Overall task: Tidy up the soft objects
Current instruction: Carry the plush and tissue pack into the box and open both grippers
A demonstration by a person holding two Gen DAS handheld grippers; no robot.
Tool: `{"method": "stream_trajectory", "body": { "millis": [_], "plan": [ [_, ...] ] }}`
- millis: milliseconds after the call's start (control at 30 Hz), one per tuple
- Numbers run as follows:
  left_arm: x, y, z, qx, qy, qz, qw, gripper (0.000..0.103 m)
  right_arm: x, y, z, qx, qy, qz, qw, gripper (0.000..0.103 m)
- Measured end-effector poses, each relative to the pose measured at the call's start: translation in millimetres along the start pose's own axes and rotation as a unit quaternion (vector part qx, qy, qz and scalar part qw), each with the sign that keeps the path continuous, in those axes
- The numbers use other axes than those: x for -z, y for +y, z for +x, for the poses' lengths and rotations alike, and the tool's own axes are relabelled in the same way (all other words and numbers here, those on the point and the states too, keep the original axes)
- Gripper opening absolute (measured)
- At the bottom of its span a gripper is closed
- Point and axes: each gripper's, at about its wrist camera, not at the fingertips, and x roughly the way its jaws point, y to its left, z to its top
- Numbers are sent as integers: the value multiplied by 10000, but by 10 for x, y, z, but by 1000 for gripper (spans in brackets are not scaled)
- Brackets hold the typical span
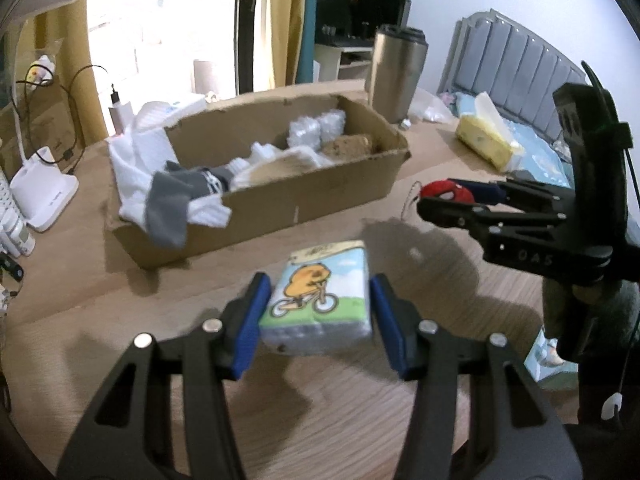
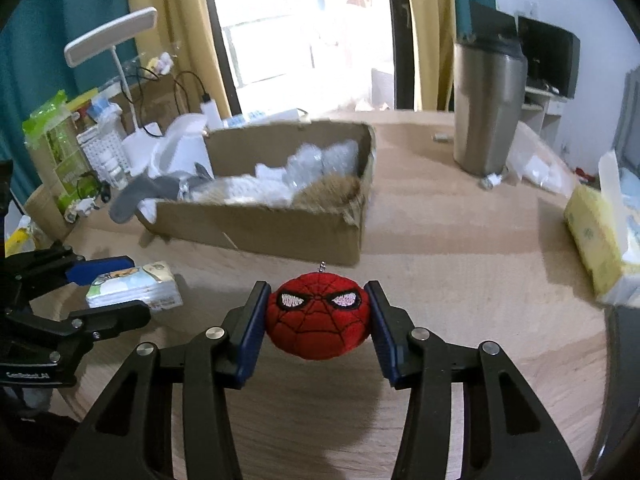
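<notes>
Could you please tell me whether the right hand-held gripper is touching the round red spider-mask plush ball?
Touching: the right wrist view shows the right hand-held gripper with both blue pads pressed against the round red spider-mask plush ball.

"DAS" (faint) on right claw [image 1: 448,196]

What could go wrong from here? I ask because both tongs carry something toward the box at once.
The left tongs clamp the tissue pack only at its near end, so it may tilt or slip out. The cardboard box is already crowded, with a grey sock spilling over its edge, so the red plush ball in the right tongs may roll out.
</notes>
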Motion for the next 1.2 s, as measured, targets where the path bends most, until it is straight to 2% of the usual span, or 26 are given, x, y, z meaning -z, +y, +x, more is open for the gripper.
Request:
{"method": "stream_trajectory", "body": {
  "millis": [533,967,1200],
  "plan": [
    [-222,263,-361,-83,-603,-209,9979,53,-399,245,-342,-101,-680,-332,9971,51],
    [-398,401,-480,-50,-945,-235,9952,53,-619,267,-293,-151,-812,-372,9959,51],
    [-522,485,-411,-42,-1014,-246,9945,53,-735,262,-180,-181,-810,-373,9958,51]
  ]
}}
